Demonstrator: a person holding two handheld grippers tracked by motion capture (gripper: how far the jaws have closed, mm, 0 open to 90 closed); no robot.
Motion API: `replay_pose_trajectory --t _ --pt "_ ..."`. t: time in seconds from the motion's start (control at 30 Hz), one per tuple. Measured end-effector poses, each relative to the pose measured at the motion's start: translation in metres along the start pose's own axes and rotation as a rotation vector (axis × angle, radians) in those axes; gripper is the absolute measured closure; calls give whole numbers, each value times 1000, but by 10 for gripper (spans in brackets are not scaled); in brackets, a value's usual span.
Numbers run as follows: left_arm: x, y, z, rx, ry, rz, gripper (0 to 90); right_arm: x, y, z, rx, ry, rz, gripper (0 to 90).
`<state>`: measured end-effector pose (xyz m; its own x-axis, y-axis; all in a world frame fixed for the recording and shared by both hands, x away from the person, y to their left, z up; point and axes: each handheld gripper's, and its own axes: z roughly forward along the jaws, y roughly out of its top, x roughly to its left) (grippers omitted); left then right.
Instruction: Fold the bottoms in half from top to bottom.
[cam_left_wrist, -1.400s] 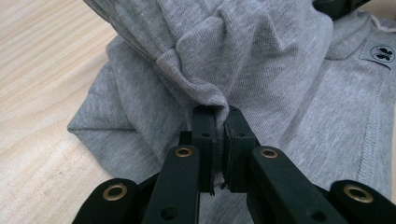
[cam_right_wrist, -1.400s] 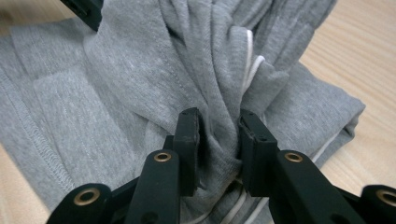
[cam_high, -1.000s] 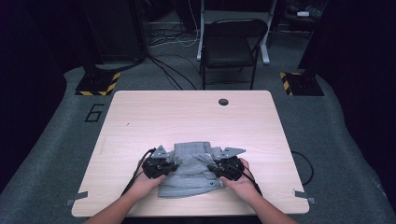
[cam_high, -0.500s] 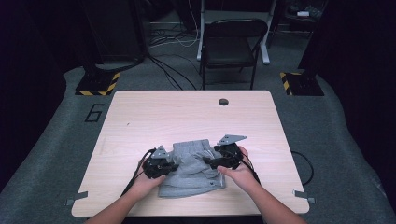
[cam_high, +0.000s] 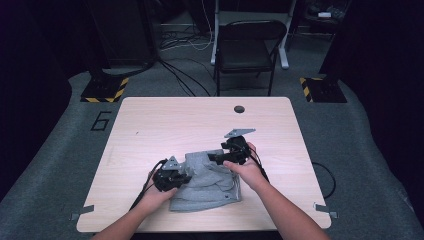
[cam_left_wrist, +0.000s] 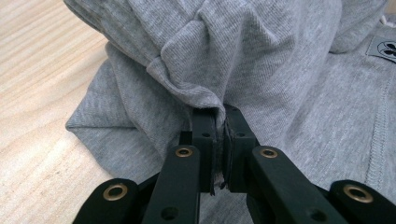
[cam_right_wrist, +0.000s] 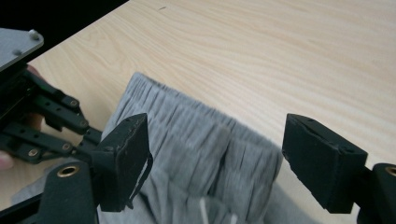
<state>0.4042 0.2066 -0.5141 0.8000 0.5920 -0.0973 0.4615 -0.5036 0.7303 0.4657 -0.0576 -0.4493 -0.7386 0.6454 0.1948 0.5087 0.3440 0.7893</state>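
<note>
We're looking at a grey garment (cam_high: 207, 187), sweatpants by the ribbed elastic waistband (cam_right_wrist: 201, 126) and drawstring, lying bunched on the near middle of the wooden table (cam_high: 200, 120), close to the near edge. In the left gripper view the soft knit piles up in folds, and a small dark label (cam_left_wrist: 384, 46) shows at the far right of the cloth. The left gripper (cam_high: 172, 176) sits at the left side of the heap, and its jaws are pinched tight on a fold of the grey fabric, with the cloth gathered and puckered right where the black pads meet. Over on the right, the right gripper (cam_high: 220, 156) hovers at the far right side of the garment, above the waistband, with its grey three-cornered plate (cam_high: 239, 133) sticking up toward the far side. Its jaws have just been opening and now stand wide, with the waistband lying below and between them but neither pad pressing on it. In the right gripper view we also catch the left gripper (cam_right_wrist: 51, 126) at the left edge, down on the cloth. Both forearms come in from the near edge of the table. Beyond the table, a dark folding chair (cam_high: 247, 50) stands on the grey carpet, and a round hole (cam_high: 239, 108) marks the tabletop near its far edge.
</note>
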Motion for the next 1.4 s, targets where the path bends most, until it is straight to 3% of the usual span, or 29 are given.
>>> replay_pose_trajectory --t 0.17,0.27,0.37,0.5,0.6,0.73,0.87,0.9,1.03,1.13,1.27,1.33,1.4 --pt "0 0 0 4 2 5 853 6 10 10 10 26 -27 303" --pt "0 0 0 4 5 5 853 12 12 17 27 68 -43 412" --pt "-1 0 -1 5 3 5 852 19 11 20 44 70 -101 502" --pt "-2 0 -1 12 0 0 850 21 9 14 67 82 -132 649" --pt "-2 0 -1 6 7 -1 845 24 4 4 81 99 -152 708" --pt "-2 1 -2 21 5 7 836 30 -7 -6 102 111 -188 742" --pt "-2 1 -2 22 4 3 832 33 -17 -6 118 83 -221 653" --pt "-2 0 -1 14 14 -2 832 34 -18 -5 109 64 -219 624" --pt "-1 0 -1 13 6 -5 833 31 -13 -1 76 60 -191 591" --pt "-1 0 -1 13 4 -6 833 32 -10 5 98 67 -193 647" --pt "-1 -1 -1 11 9 -8 833 34 -11 5 113 97 -229 840" --pt "-2 -1 -1 14 7 -15 832 37 -15 1 112 120 -230 862" --pt "-1 -1 -3 21 5 -21 819 42 -19 -4 118 128 -264 865"
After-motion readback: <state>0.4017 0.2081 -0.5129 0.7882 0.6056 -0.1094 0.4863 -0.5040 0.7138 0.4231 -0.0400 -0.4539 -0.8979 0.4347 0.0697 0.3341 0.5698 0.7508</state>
